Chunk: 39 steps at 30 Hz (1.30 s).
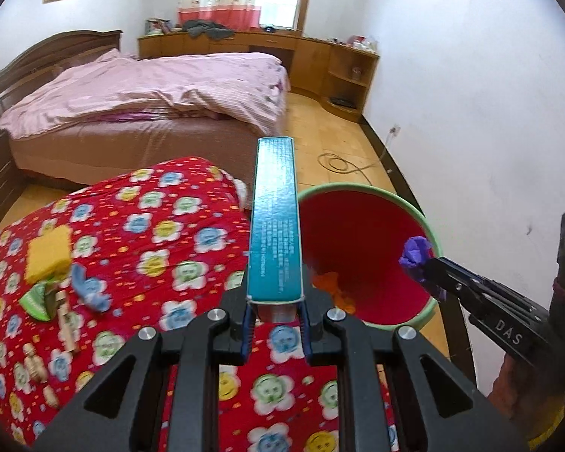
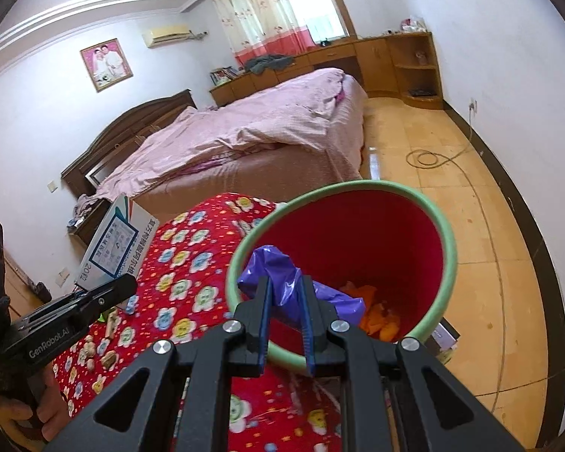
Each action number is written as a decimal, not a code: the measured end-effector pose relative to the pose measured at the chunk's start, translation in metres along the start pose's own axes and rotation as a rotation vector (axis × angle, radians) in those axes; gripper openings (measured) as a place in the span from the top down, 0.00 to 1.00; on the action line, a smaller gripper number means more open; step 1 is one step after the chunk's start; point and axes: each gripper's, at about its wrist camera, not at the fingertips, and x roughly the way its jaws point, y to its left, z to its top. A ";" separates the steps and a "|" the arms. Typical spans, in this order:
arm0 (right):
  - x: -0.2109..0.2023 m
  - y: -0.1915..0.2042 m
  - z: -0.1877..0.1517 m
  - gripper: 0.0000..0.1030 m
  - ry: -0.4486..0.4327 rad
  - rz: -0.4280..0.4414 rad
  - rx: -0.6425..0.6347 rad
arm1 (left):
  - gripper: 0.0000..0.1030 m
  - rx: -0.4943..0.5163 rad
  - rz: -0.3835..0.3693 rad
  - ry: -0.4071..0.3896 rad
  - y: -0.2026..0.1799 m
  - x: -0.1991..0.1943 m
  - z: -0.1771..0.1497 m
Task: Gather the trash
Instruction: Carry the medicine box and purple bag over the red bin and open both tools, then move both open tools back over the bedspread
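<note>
Black tongs [image 1: 275, 310], blue pads, silver screws

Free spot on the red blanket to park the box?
Free: blanket between sponge and box, plus the strip near the bin rim. Crowded: the left edge, with the sponge, blue scrap and small bits.

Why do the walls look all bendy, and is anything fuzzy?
Left wrist view: the fisheye lens curves the walls, and the yellow sponge looks fuzzy. Right wrist view: same curving, bright window washed out, purple bag sharp.
</note>
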 end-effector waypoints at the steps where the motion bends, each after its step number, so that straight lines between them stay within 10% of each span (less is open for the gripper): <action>1: 0.002 -0.002 0.001 0.84 0.003 -0.004 0.003 | 0.82 0.005 -0.008 0.006 -0.004 0.004 0.001; 20: 0.038 -0.048 0.003 0.81 0.046 -0.038 0.094 | 0.80 0.069 -0.108 0.078 -0.044 0.061 0.001; 39: 0.024 -0.036 0.002 0.64 0.022 -0.006 0.087 | 0.68 -0.026 -0.020 0.041 0.000 0.033 -0.002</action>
